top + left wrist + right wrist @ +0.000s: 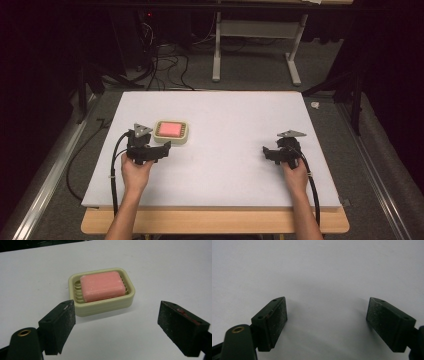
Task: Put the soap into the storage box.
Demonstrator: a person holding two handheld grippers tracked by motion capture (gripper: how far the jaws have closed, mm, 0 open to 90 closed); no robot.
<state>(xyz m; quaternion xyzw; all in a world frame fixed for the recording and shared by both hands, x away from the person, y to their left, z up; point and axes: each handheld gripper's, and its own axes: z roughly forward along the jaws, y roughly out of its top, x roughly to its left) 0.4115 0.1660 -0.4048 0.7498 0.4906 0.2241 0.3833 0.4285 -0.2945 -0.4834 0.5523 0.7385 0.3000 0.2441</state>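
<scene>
Left hand-held gripper (pixel 117 322) is spread wide, nothing between its black jaws, held low over the white counter (pixel 235 165). Just ahead of it in the left gripper view: a cream soap dish (pixel 100 306) with a pink soap bar (pixel 102 286) lying flat inside, on the dish's ribbed grate. The bar fills most of the dish; slats show along its left edge. The dish sits flat on the counter, near the left jaw tip but not touching it; the right jaw is well apart from it. Reddish residue marks the right jaw's top edge.

High view: soap dish (pixel 171 132) sits on the left half of the counter, with the soap bar (pixel 169 129) showing pink on top. Left hand-held gripper (pixel 162 149) is just beside the dish's near edge, gripped by the person's left hand (pixel 136 170), cable trailing off the counter's left side. Whether the jaw tip touches the dish here is too small to tell.

Right hand-held gripper (pixel 325 322) is also released, jaws wide, nothing held, bare white counter (pixel 324 270) beneath and ahead of it. In the high view the right hand-held gripper (pixel 272 151) is on the right half of the counter, well apart from the soap dish, held by the right hand (pixel 296 175), with its jaws pointing left toward the counter's middle. Grey three-cornered plates top both grippers.

Beyond the counter: dark floor with loose cables (pixel 165 65) and a white table frame (pixel 255 45).
</scene>
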